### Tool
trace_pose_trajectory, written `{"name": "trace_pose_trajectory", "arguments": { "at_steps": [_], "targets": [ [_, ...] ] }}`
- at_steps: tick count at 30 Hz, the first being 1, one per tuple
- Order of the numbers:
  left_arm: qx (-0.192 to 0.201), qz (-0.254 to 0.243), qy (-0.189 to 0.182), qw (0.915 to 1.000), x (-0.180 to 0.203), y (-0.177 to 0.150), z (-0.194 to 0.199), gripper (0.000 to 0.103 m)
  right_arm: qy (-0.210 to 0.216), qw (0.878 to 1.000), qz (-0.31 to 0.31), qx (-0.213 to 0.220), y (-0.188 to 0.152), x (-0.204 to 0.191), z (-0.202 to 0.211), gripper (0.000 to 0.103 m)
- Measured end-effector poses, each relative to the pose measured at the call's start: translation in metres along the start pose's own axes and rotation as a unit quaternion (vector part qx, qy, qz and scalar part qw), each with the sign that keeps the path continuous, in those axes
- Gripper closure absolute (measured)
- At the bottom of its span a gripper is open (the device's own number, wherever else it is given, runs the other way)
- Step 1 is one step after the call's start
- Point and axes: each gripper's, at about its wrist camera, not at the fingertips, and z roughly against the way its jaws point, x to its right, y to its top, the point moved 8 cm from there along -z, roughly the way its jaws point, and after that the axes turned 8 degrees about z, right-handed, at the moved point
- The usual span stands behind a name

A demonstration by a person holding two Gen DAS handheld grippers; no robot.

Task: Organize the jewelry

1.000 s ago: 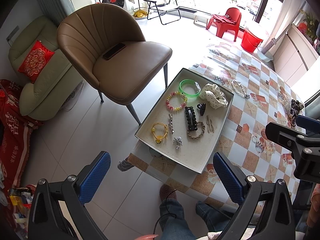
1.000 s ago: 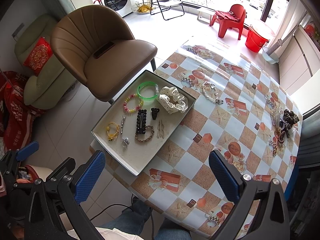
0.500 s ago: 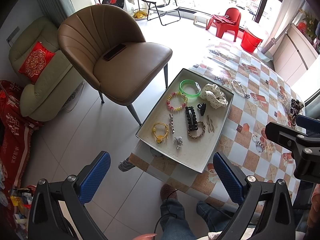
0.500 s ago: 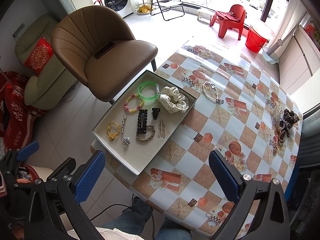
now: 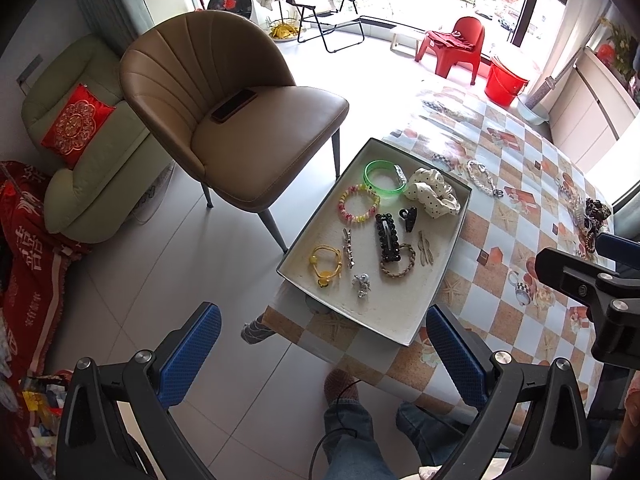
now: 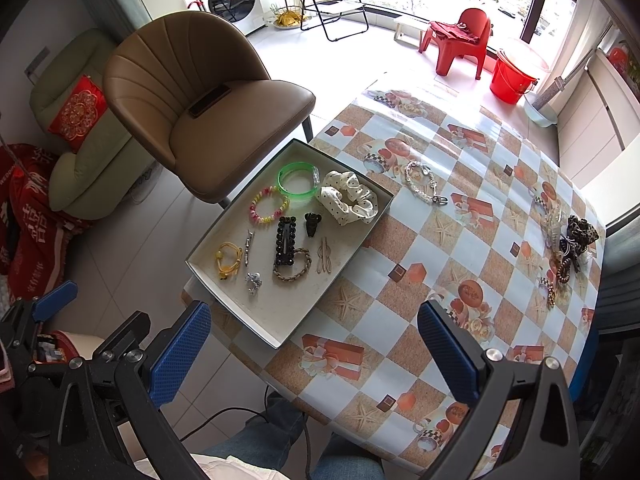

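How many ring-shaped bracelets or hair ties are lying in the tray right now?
4, all inside the tray: green bangle at the far end, pink-yellow beaded bracelet beside it, yellow hair tie near the left wall, braided brown loop mid-tray, partly under a black clip.

The jewelry pile (image 6: 570, 248) at the table's far edge is too tangled to sort, perhaps scrunchies; the right gripper (image 5: 600, 276) is cut off.

Each claw (image 5: 322, 346) (image 6: 314, 344) has black arms, silver screws, and textured blue pads (image 6: 180, 354).
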Motion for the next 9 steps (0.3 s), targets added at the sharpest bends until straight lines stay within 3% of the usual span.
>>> {"name": "trace_pose_trajectory", "arguments": {
  "at_steps": [9],
  "targets": [
    [0.0,0.0,-0.003,1.0,0.0021,-0.0018,0.0006,0.0,0.0,1.0,0.0,0.001,-0.0005,0.0,-0.0003,0.0]
  ]
}}
